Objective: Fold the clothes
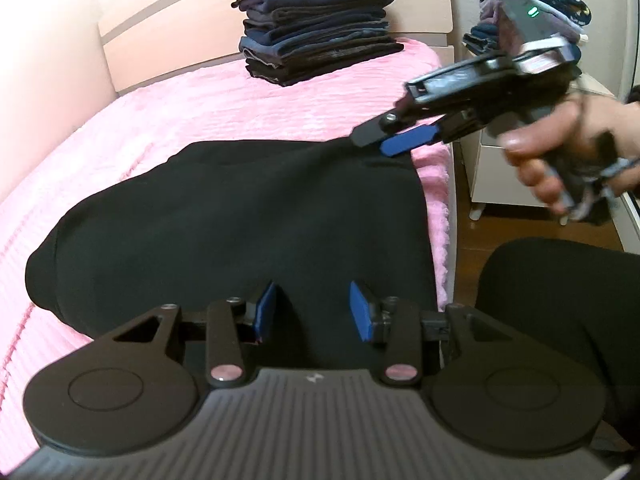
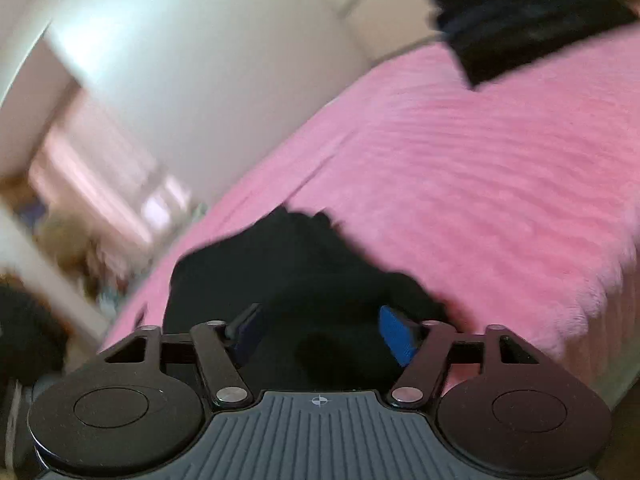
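A black garment (image 1: 240,220) lies folded on the pink bedspread (image 1: 168,120). My left gripper (image 1: 314,308) is open and hovers over the garment's near edge, with nothing between its blue pads (image 1: 266,304). A hand holds my right gripper (image 1: 374,142), whose tips touch the garment's far right corner. The right wrist view is blurred. There the right gripper (image 2: 322,332) is open with its pads wide apart, and the black garment (image 2: 304,280) bunches between and ahead of them.
A tall stack of folded dark clothes (image 1: 316,28) stands at the far end of the bed, by the pale headboard (image 1: 48,80). A second stack (image 1: 532,4) rests on white furniture at the right. A person's black-clad leg (image 1: 560,312) is beside the bed's edge, over wooden floor (image 1: 516,224).
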Demonstrator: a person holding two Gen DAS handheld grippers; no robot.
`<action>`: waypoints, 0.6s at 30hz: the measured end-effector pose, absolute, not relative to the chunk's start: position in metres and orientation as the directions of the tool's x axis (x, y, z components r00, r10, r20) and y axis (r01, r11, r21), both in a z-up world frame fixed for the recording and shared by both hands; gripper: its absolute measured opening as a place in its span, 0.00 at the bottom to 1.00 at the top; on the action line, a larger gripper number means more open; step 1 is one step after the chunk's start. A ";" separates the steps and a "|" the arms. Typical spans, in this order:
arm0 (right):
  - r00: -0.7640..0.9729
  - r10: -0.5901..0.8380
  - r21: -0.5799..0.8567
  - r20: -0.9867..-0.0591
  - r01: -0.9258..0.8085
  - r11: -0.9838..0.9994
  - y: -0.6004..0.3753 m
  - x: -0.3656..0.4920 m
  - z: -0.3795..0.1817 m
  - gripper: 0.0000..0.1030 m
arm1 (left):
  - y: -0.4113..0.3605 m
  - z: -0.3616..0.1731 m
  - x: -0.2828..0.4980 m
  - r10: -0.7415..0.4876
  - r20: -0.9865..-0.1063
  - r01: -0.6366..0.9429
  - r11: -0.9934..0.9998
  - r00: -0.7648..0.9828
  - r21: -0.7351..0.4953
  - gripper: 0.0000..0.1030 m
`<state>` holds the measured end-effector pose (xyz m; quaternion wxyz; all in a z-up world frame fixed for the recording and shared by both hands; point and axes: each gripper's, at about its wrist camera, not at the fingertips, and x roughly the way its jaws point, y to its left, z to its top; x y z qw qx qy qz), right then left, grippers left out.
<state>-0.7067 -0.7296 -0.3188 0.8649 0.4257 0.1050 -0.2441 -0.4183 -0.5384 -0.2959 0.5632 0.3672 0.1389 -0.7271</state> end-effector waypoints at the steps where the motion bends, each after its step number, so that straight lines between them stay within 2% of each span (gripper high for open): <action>1: 0.858 -0.330 0.684 -0.393 0.513 0.518 -0.731 -0.706 -0.318 0.61 | -0.539 -0.295 -0.419 -0.715 -0.693 0.920 -0.328 -0.094 0.213 0.35; 6: 0.828 -0.336 0.618 -0.448 0.559 0.553 -0.717 -0.710 -0.300 0.61 | -0.533 -0.289 -0.412 -0.726 -0.682 0.927 -0.311 -0.088 0.211 0.35; 7: 0.823 -0.342 0.602 -0.454 0.566 0.563 -0.712 -0.710 -0.293 0.65 | -0.527 -0.285 -0.407 -0.742 -0.667 0.926 -0.299 -0.074 0.230 0.37; 8: 0.826 -0.334 0.580 -0.453 0.558 0.594 -0.703 -0.710 -0.285 0.77 | -0.521 -0.282 -0.402 -0.757 -0.651 0.925 -0.287 -0.060 0.249 0.38; 10: 0.852 -0.279 0.528 -0.443 0.499 0.687 -0.679 -0.702 -0.268 0.82 | -0.509 -0.276 -0.390 -0.785 -0.619 0.919 -0.261 -0.023 0.296 0.42; 13: 0.872 -0.150 0.376 -0.466 0.348 0.858 -0.631 -0.673 -0.247 0.82 | -0.493 -0.279 -0.361 -0.801 -0.592 0.863 -0.238 0.085 0.446 0.56; 18: 0.772 -0.083 0.025 -0.630 0.127 0.992 -0.550 -0.604 -0.250 0.82 | -0.485 -0.296 -0.321 -0.797 -0.571 0.725 -0.273 0.197 0.633 0.57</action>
